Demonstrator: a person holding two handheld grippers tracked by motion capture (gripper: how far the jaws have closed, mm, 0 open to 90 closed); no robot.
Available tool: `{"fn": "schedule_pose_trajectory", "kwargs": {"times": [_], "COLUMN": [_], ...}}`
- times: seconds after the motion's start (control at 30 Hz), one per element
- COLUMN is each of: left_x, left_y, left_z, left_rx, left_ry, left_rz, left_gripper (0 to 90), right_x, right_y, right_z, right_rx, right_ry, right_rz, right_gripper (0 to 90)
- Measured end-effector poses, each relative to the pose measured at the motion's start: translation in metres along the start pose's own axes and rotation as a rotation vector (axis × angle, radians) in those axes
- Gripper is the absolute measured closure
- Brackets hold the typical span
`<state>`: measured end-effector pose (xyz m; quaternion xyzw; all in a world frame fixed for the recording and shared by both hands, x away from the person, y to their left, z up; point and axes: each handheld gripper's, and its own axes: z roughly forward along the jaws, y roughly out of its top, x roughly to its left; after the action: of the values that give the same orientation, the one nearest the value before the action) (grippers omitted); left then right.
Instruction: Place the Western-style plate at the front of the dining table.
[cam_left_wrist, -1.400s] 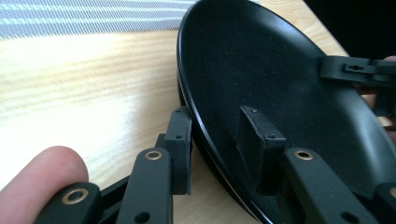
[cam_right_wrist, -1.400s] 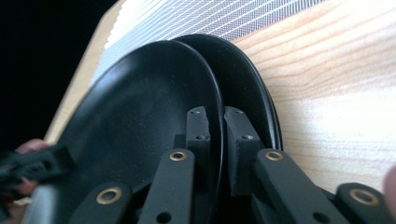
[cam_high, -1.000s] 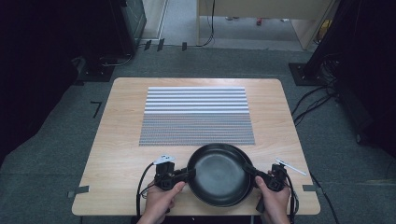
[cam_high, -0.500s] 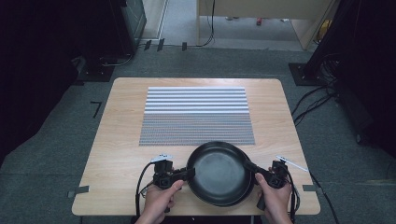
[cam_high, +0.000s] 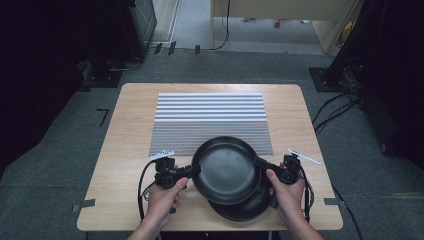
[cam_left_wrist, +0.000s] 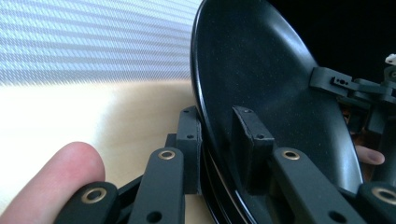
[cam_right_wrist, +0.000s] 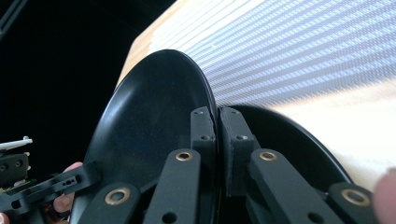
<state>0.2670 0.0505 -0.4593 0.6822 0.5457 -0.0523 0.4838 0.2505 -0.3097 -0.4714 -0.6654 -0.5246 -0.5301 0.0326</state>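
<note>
A black plate (cam_high: 226, 170) hangs above the table, held at opposite rims. My left gripper (cam_high: 194, 170) is shut on its left rim, and its jaws have just been closing tighter on that rim. My right gripper (cam_high: 259, 164) is shut on the right rim. A second black plate (cam_high: 245, 209) lies on the wood right below the first. In the left gripper view the jaws pinch the plate (cam_left_wrist: 271, 93) at its edge, left gripper (cam_left_wrist: 219, 140). The right gripper (cam_right_wrist: 217, 126) view shows the held plate (cam_right_wrist: 149, 126) tilted over the lower plate (cam_right_wrist: 289, 149).
A grey and white striped mat (cam_high: 210, 122) covers the middle of the wooden table (cam_high: 130, 150), just beyond the plates. Dark stands and cables ring the table on the grey carpet. Bare wood lies left and right of the mat.
Both hands have risen and moved a little toward the mat with the top plate. It has come off the plate beneath, which now shows under it.
</note>
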Motion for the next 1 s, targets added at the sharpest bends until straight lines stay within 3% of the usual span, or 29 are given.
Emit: {"fn": "schedule_pose_trajectory", "kwargs": {"times": [0.1, 0.43, 0.67, 1.0], "left_x": [0.007, 0.02, 0.028, 0.05], "left_y": [0.017, 0.047, 0.066, 0.086], "left_z": [-0.003, 0.004, 0.013, 0.033], "left_rx": [-0.008, -0.039, -0.04, -0.028], "left_ry": [0.003, 0.026, 0.046, 0.088], "left_rz": [-0.006, -0.03, -0.041, -0.067], "left_gripper": [74.0, 74.0, 74.2, 73.3], "right_x": [0.009, 0.024, 0.023, 0.015], "right_y": [0.013, 0.046, 0.061, 0.081], "right_z": [0.012, 0.039, 0.054, 0.09], "right_rx": [-0.001, 0.021, 0.029, 0.058], "right_ry": [0.011, 0.003, -0.001, -0.028], "right_rz": [-0.013, -0.04, -0.037, -0.019], "right_gripper": [85.3, 85.2, 85.2, 84.9]}}
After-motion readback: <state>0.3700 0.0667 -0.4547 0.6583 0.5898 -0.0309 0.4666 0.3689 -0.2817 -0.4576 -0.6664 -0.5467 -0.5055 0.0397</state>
